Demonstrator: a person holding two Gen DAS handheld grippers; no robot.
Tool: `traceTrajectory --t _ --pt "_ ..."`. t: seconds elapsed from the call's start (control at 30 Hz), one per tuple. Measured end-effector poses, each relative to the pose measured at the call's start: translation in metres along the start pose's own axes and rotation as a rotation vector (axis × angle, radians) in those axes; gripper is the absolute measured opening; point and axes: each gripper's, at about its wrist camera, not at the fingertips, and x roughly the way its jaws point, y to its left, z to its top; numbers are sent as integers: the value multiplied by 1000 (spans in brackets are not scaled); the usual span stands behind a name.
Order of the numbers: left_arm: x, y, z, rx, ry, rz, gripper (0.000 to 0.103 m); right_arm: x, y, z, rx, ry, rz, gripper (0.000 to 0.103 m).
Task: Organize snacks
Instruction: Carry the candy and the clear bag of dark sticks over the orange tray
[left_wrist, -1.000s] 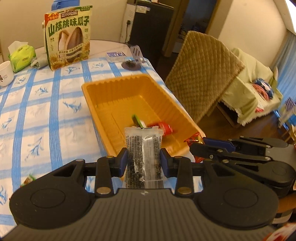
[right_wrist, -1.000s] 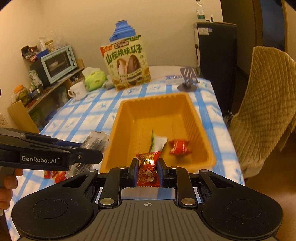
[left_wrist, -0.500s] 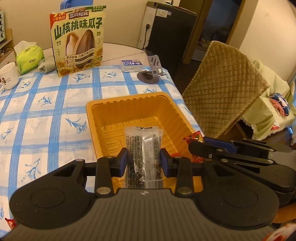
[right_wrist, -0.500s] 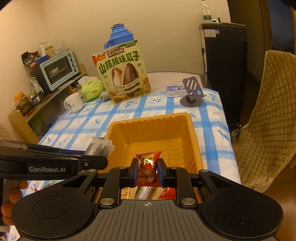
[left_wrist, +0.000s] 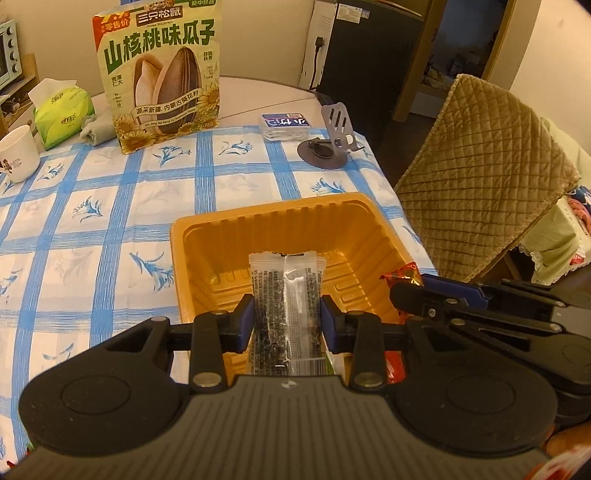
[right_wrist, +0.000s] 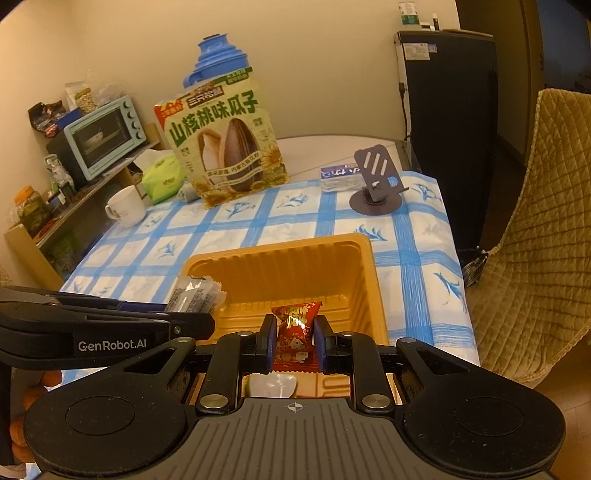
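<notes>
The left tongs (left_wrist: 287, 319) pinch a clear sesame-bar packet (left_wrist: 284, 308) and the right tongs (right_wrist: 294, 343) pinch a red candy packet (right_wrist: 295, 336), both held over the near end of the orange tray (right_wrist: 373, 280) by the counter's (left_wrist: 92, 236) right edge. The step in hand looks like the drop-off: next, each pair should spread over the tray's floor, clear of the rim, beside the white-green packet (right_wrist: 271, 386) already inside.

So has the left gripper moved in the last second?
Yes. The left gripper, shut on the clear packet, advanced over the orange tray toward the sunflower seed bag.
</notes>
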Motion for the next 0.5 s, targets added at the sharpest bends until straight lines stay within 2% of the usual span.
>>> traceTrajectory --t 0.5 --pt "36 4 3 4 64 33 34 20 -14 0 20 27 -5 22"
